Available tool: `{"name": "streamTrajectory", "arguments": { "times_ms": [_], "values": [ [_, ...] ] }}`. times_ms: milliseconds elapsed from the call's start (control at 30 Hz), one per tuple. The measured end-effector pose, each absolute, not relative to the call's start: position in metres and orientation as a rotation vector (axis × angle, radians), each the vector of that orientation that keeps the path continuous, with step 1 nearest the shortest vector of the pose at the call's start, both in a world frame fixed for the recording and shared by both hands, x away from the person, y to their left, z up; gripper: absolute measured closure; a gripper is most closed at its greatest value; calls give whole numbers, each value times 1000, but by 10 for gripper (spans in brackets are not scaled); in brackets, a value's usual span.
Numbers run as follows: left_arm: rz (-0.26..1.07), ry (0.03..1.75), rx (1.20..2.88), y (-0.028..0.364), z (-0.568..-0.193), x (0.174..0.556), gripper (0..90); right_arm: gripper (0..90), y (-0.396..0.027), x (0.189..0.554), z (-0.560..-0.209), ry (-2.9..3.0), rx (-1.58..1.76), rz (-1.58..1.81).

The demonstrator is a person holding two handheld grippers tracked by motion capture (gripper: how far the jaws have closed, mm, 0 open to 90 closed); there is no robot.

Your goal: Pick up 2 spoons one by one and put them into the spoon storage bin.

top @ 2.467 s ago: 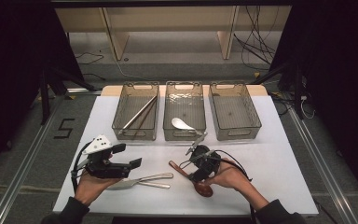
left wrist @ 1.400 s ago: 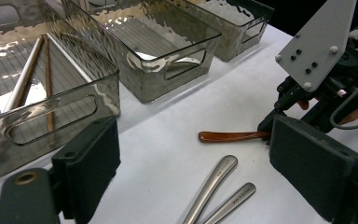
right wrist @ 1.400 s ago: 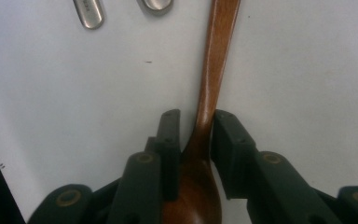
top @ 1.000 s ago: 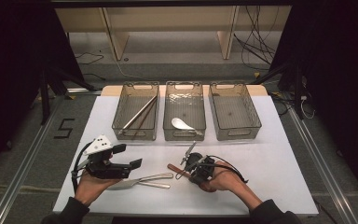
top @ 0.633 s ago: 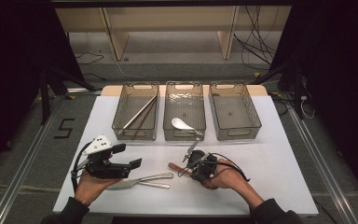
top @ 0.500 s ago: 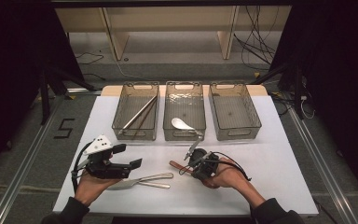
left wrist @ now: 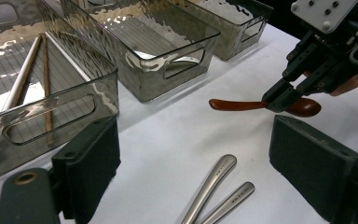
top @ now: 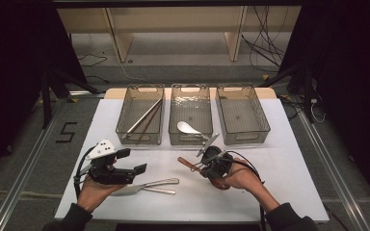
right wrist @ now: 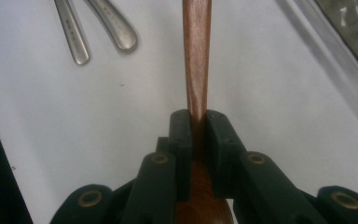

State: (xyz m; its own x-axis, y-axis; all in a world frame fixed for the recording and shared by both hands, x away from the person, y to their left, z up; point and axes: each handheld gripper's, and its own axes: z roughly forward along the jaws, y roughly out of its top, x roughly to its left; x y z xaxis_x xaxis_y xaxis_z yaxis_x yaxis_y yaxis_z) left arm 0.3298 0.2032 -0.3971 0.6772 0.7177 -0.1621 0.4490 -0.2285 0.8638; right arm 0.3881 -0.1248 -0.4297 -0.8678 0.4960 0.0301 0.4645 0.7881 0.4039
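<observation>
A brown wooden spoon (top: 186,162) is clamped near its bowl by my right gripper (top: 203,167), which is shut on it at the table's front centre. In the right gripper view both pads squeeze the wooden spoon (right wrist: 197,56), whose handle points away from the right gripper (right wrist: 198,130). In the left gripper view the wooden spoon (left wrist: 235,104) hangs level just above the white tabletop, pinched by the right gripper (left wrist: 279,95). My left gripper (top: 131,162) stands open at the front left. In its own view, two metal cutlery handles (left wrist: 214,184) lie between the left gripper's (left wrist: 193,158) black jaws.
Three clear bins stand in a row at the back. The left bin (top: 124,115) holds long chopsticks (top: 144,118). A white spoon (top: 187,127) lies in the middle bin (top: 191,87). The right bin (top: 262,120) looks empty. Two metal cutlery pieces (top: 149,185) lie near the front.
My right gripper has closed on the wooden spoon and lifted it slightly off the table. The left gripper has stayed still.
</observation>
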Motion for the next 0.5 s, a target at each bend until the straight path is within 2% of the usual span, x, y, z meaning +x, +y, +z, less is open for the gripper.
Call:
{"name": "streamTrajectory", "arguments": {
  "times_ms": [500],
  "values": [
    [328, 916, 1872, 203, -398, 330, 154, 822, -140, 398, -400, 2820, 834, 803]
  ]
}}
